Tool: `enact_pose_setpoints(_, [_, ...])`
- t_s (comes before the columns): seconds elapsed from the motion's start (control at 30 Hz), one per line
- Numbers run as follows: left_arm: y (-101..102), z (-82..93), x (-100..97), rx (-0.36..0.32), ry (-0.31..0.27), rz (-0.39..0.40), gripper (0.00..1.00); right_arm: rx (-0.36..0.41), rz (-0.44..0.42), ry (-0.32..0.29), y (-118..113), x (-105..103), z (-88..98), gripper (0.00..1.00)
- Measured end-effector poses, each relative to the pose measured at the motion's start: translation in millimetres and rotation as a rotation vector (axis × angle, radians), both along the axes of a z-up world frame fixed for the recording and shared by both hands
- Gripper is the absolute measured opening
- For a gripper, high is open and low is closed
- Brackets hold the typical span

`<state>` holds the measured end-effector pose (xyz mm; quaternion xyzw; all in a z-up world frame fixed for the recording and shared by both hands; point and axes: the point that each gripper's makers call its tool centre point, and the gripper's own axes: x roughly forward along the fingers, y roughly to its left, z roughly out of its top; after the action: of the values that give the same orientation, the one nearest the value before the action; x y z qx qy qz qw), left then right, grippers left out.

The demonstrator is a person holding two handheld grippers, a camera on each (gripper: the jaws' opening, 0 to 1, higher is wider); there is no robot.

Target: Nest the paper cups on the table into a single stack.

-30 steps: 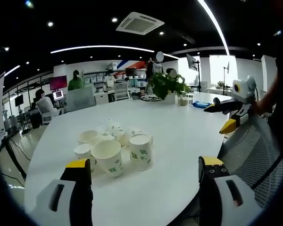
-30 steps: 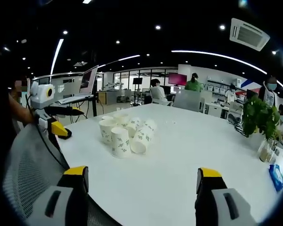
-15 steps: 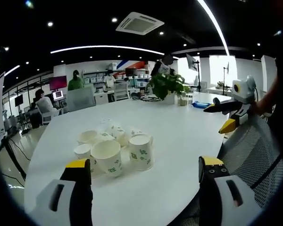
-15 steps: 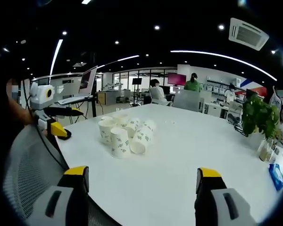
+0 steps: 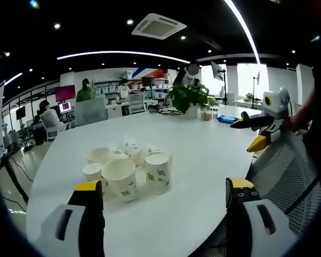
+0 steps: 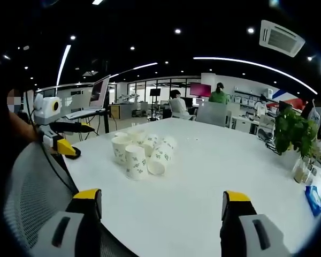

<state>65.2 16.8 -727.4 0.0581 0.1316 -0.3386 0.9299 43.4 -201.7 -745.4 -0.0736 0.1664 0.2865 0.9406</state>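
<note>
Matt paper cups (image 5: 159,172), smooth white table (image 5: 203,155), mesh chair back (image 6: 29,187)

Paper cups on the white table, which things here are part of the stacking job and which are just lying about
Part of the job:
paper cups, a loose cluster, some upright, some tipped over
left gripper, open
right gripper, open
white table

Just lying about:
potted plant
blue item near the table edge
mesh chair
</note>
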Motion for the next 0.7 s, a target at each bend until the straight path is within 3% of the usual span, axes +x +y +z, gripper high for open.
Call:
enact_pose_setpoints(0.43, [-4.9,-0.6,-2.6,0.017,0.007,-0.027,0.95,0.007,-0.007,-0.007,-1.4,0.8,1.5,0.94])
enact_pose_setpoints(0.7, [-0.9,6.0,2.3,-0.008,0.011,-0.005,0.94,-0.002,-0.013,0.003,-2.9,0.6,-0.7,0.93])
